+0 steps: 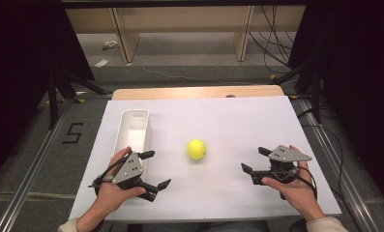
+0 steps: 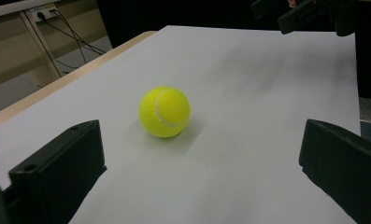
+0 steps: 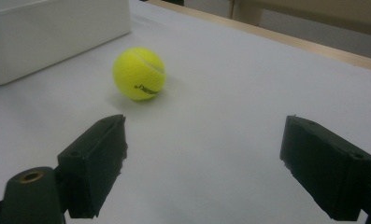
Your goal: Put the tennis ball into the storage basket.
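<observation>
Both claws are spread wide with nothing between their jaws. The left claw [image 1: 151, 169] sits near the counter's near-left corner, just beside the near end of the white bin [image 1: 134, 128], and points across the counter toward the middle. The right claw [image 1: 255, 160] sits near the near-right corner and points back the other way, so the two face each other with a clear stretch of white sheet between them.

In that gap lies the tennis ball [image 1: 197, 149], about midway along the counter [image 1: 238, 193] and somewhat nearer its near edge than its far one. It rests on the sheet alone, well apart from both claws and a little to the right of the bin. From the left gripper view the ball [image 2: 164, 112] lies straight ahead between the jaws; from the right gripper view it [image 3: 139, 73] lies ahead and off toward the left jaw, with the bin's wall [image 3: 57, 32] just behind it.

To my eye this is the start of the reach: nothing is gripped yet, and the ball looks bound for the bin. The next move calls for one claw to travel in level, straddle the ball and close gently, since a nudge would set it rolling.

Counting: two claws, one ball, one bin, empty as far as I can see.
</observation>
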Demonstrator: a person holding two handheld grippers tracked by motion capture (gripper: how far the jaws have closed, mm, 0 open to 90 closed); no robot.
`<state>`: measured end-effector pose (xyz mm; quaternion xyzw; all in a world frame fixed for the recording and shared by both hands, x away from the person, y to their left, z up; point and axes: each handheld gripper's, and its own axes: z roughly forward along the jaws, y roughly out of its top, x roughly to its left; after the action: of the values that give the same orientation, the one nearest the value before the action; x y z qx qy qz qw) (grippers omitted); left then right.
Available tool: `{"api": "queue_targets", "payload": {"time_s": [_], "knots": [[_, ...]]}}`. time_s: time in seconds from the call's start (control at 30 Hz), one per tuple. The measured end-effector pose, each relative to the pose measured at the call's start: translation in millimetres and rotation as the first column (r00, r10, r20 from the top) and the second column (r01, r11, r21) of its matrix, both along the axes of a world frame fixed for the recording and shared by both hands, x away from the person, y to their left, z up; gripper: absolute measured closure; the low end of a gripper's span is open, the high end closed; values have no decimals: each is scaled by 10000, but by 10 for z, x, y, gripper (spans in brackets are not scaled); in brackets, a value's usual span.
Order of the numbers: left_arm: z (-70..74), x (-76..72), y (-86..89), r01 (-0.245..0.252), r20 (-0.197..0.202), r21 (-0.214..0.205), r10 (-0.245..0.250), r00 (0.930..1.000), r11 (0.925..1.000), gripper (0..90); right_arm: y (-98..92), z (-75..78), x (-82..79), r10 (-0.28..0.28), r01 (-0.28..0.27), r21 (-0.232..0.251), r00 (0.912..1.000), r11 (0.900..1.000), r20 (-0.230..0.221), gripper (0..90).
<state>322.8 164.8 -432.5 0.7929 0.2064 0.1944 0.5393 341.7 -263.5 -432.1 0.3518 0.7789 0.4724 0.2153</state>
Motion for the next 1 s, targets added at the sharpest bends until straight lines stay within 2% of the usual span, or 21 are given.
{"api": "queue_targets", "payload": {"time_s": [0.57, 1.0], "knots": [[5, 1, 3, -33, 31, -24, 33, 10000, 10000, 0, 9, 7, 6, 47, -48, 100, 10000, 9999, 79, 156], [6, -2, 2, -17, 34, -27, 17, 10000, 10000, 0, 237, 12, 121, 409, -410, 79, 9991, 9991, 93, 155]]}}
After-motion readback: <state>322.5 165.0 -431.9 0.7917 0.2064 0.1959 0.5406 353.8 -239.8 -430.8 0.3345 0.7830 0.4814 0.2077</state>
